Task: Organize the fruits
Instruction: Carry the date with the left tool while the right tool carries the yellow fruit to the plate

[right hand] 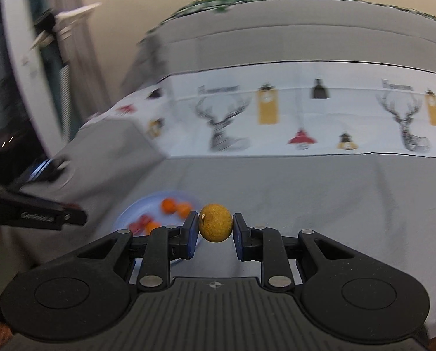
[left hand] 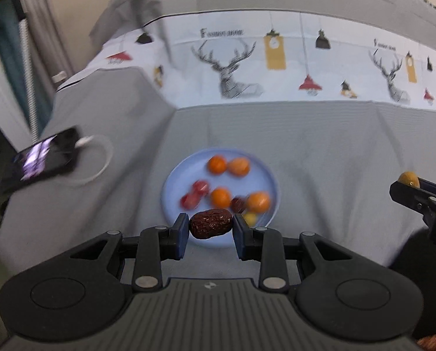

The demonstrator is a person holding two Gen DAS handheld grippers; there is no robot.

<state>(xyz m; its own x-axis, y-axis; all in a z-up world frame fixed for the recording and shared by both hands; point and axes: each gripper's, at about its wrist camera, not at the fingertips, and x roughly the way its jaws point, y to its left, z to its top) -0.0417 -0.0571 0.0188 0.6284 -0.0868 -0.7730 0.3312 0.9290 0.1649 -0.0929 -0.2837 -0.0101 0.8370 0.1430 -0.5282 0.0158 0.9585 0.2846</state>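
Note:
My left gripper (left hand: 210, 223) is shut on a dark red wrinkled date (left hand: 210, 223) and holds it above the near rim of a light blue plate (left hand: 174, 181). The plate holds several orange, red and yellow fruits (left hand: 220, 197). My right gripper (right hand: 215, 226) is shut on a round yellow-brown fruit (right hand: 215, 226), above the grey cloth to the right of the plate (right hand: 130, 210). The right gripper also shows at the right edge of the left wrist view (left hand: 409, 182), still holding the yellow fruit. The left gripper's side shows in the right wrist view (right hand: 42, 213).
A grey cloth (left hand: 320, 161) covers the surface, with a white deer-print cloth (left hand: 247, 67) behind it. A phone (left hand: 42, 158) with a white cable (left hand: 98, 158) lies at the left edge. A wall and curtain stand at far left.

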